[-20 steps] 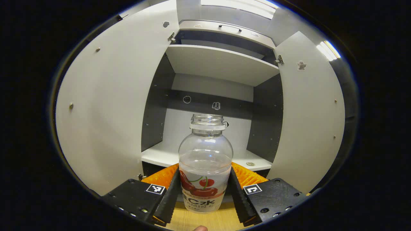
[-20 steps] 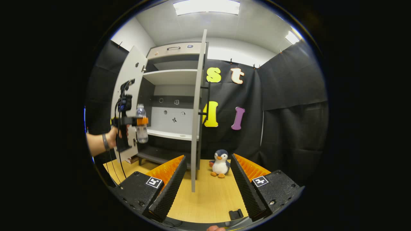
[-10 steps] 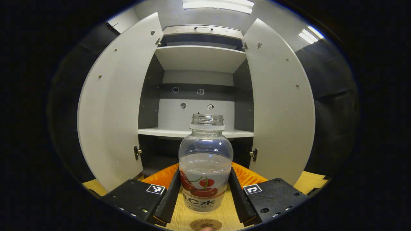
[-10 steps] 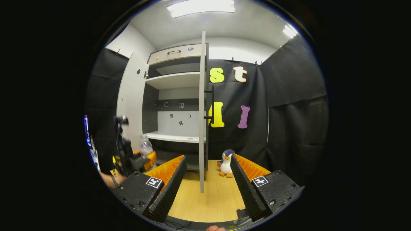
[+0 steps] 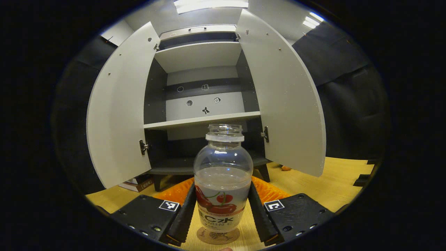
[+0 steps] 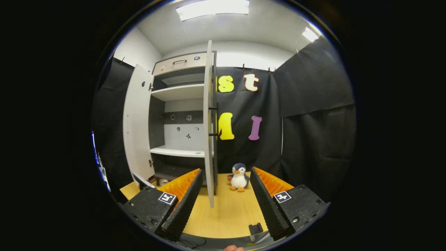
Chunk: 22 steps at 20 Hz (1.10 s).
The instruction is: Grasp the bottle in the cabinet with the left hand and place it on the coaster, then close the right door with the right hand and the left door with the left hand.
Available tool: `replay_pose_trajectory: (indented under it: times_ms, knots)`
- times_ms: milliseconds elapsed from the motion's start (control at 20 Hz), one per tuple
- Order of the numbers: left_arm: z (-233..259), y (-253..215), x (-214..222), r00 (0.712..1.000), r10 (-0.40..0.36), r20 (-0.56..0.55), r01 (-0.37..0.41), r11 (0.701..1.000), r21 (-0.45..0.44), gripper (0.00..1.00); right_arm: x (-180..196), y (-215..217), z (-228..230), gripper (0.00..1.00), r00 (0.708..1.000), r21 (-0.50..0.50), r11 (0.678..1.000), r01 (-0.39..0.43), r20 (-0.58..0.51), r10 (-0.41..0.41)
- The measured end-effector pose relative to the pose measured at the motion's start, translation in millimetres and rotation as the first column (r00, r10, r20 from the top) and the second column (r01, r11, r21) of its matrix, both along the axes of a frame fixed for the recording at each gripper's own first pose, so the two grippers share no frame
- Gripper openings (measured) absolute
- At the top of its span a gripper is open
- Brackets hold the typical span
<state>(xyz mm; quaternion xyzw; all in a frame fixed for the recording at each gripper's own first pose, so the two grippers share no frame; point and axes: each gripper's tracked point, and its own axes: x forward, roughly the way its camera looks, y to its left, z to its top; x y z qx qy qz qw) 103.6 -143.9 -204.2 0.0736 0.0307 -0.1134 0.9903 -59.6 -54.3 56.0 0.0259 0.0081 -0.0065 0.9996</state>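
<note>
**Bottle lowered to coaster; both doors open**

Change since half a second ago: the bottle point(image 5: 223, 177) has been brought lower, and the round coaster point(image 5: 218, 235) is now seen directly under its base; contact cannot be told. The cabinet point(image 5: 202, 104) has risen toward 12 o'clock.

Left gripper point(image 5: 223, 209): clenched on the bottle, both ribbed fingers pressed against the labelled lower body.

Right gripper point(image 6: 223, 198): spread wide, nothing held, above the wooden tabletop point(image 6: 226, 216).

Bottle: clear plastic, uncapped, rounded shoulders. Right door point(image 6: 208, 122): flat pale panel, edge-on at 12 o'clock. Left door point(image 5: 118, 111): open at 10 o'clock. Plush penguin point(image 6: 239, 177): beside the right door.
</note>
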Motion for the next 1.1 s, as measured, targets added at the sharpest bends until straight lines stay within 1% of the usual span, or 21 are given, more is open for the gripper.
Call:
replay_pose_trajectory:
  times_ms: [100,200,300,400,450,650,750,850,950,1000,1050,1100]
  knots:
    - [-20,1,3,0.999,0.014,-0.039,-0.014,1.000,-0.015,0.73,-7,-6,2,0.84,1.000,-0.001,1.000,0.014,-0.008,-0.014]
    - [-38,7,4,0.996,0.049,-0.075,-0.052,0.998,-0.030,0.73,-10,-11,2,0.84,0.999,-0.001,0.999,0.035,-0.013,-0.035]
    - [-47,14,8,0.993,0.080,-0.083,-0.082,0.997,-0.018,0.73,-9,-10,0,0.84,0.999,-0.005,0.999,0.039,-0.027,-0.039]
    - [-56,19,9,0.991,0.094,-0.091,-0.094,0.996,0.004,0.73,-7,-4,-9,0.84,0.998,0.002,1.000,0.018,-0.062,-0.018]
    - [-53,19,10,0.993,0.093,-0.072,-0.094,0.996,-0.006,0.73,-6,-1,-11,0.84,0.998,0.011,1.000,0.010,-0.069,-0.009]
    - [-55,25,11,0.989,0.117,-0.093,-0.121,0.992,-0.039,0.73,0,8,-11,0.84,0.997,0.021,1.000,-0.017,-0.075,0.018]
    - [-59,24,11,0.988,0.110,-0.112,-0.113,0.993,-0.021,0.76,3,11,-14,0.84,0.996,0.020,0.999,-0.030,-0.087,0.032]
    - [-68,26,9,0.984,0.103,-0.147,-0.107,0.994,-0.023,0.80,7,13,-16,0.84,0.995,0.033,0.999,-0.037,-0.089,0.040]
    - [-71,27,7,0.982,0.095,-0.162,-0.103,0.994,-0.041,0.86,10,16,-17,0.84,0.995,0.039,0.998,-0.043,-0.093,0.047]
    - [-69,27,5,0.983,0.086,-0.163,-0.096,0.994,-0.053,0.93,10,17,-18,0.84,0.994,0.038,0.998,-0.045,-0.094,0.048]
    - [-63,26,5,0.986,0.075,-0.152,-0.086,0.994,-0.068,0.97,11,16,-18,0.84,0.994,0.036,0.998,-0.045,-0.097,0.048]
    - [-57,24,3,0.989,0.059,-0.138,-0.070,0.994,-0.080,0.98,12,16,-19,0.84,0.994,0.037,0.998,-0.045,-0.098,0.049]
